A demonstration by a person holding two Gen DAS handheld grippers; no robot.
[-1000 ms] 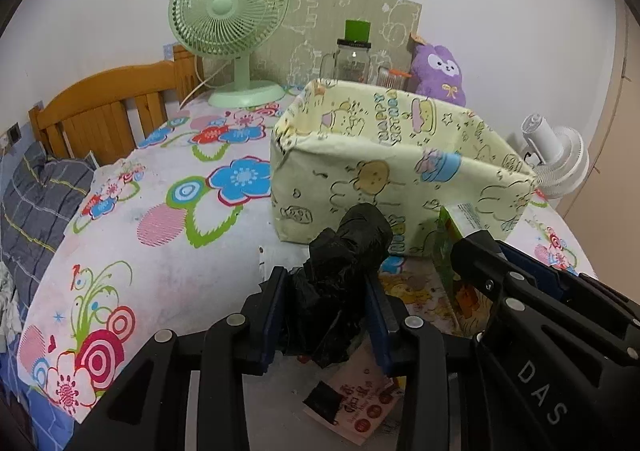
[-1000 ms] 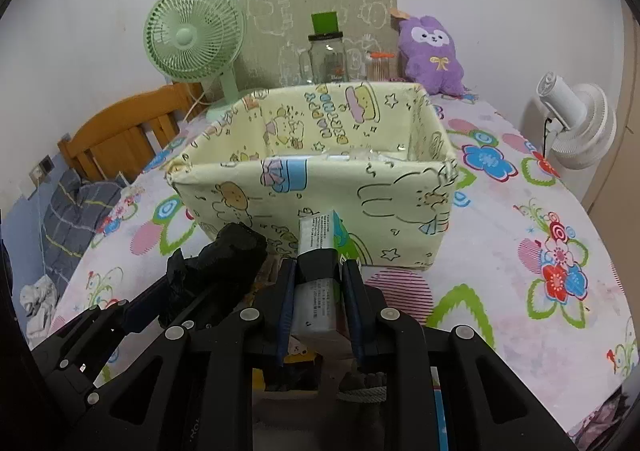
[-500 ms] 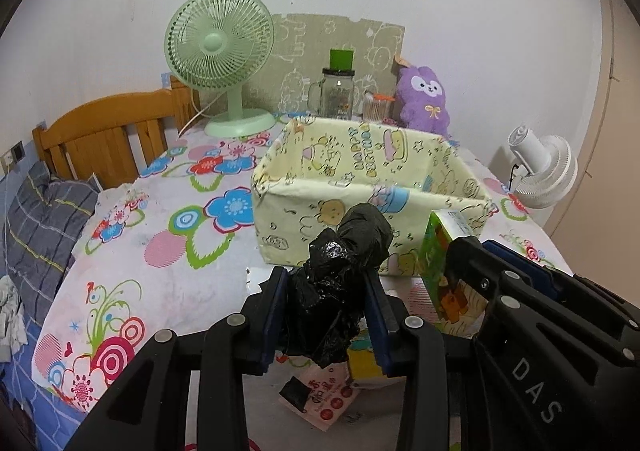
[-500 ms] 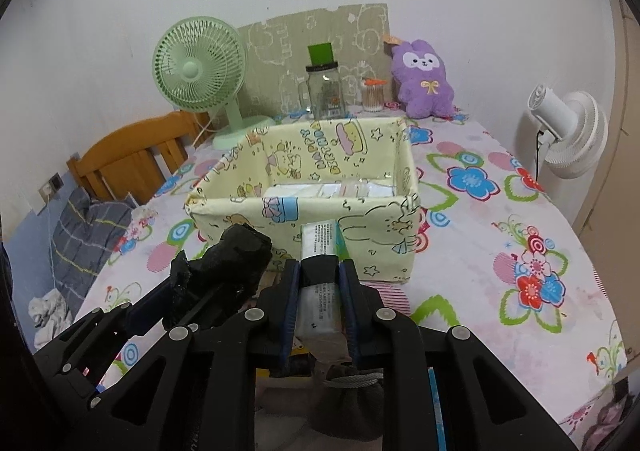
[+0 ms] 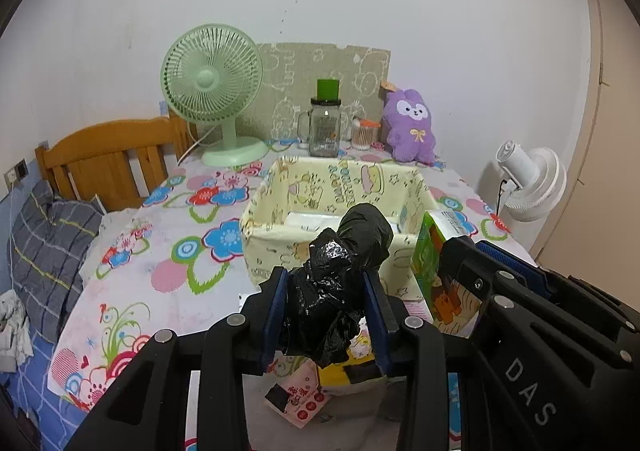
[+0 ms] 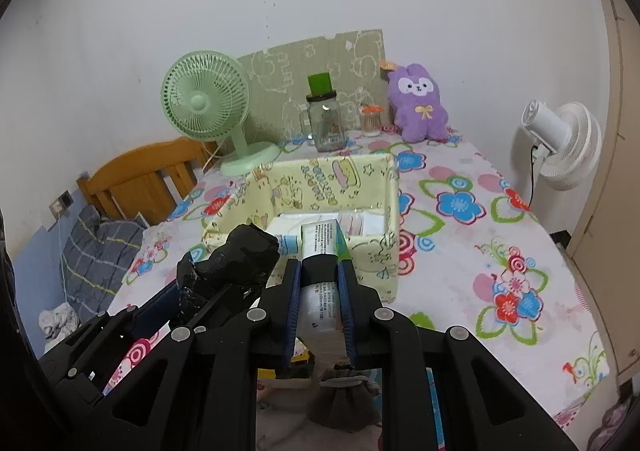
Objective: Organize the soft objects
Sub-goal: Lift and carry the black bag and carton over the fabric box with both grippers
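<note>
**Both loads lifted, box now below**

Raised since a second ago: both grippers higher, box seen from above rather than side-on, its inside now open to view. Means the carry phase is nearly over; drop-in likely next.

Left gripper [image 5: 326, 315]: jaws narrowed on a crumpled black plastic bag [image 5: 340, 275], held in the air just short of the near wall of the fabric box [image 5: 264, 251]. Right gripper [image 6: 319, 293]: jaws clamped on a green-and-white tissue pack [image 6: 322, 247], its front end over the box's near wall. Bag and pack side by side, close together, whether touching not clear.

Box set toward the middle of the flowered tablecloth [image 6: 500, 251], open-topped, walls upright. Inside: flat white packs [image 6: 296, 225] along the floor, plus something pinkish at the right, probably another soft pack, too small to tell. Room left above them.

Along the far edge: green fan [image 5: 212, 91], glass jar [image 5: 325, 127], purple plush toy [image 5: 410, 127]. Near edge under the grippers: small printed packets [image 5: 300, 399] and a grey pouch [image 6: 344, 399], not yet gathered.
</note>
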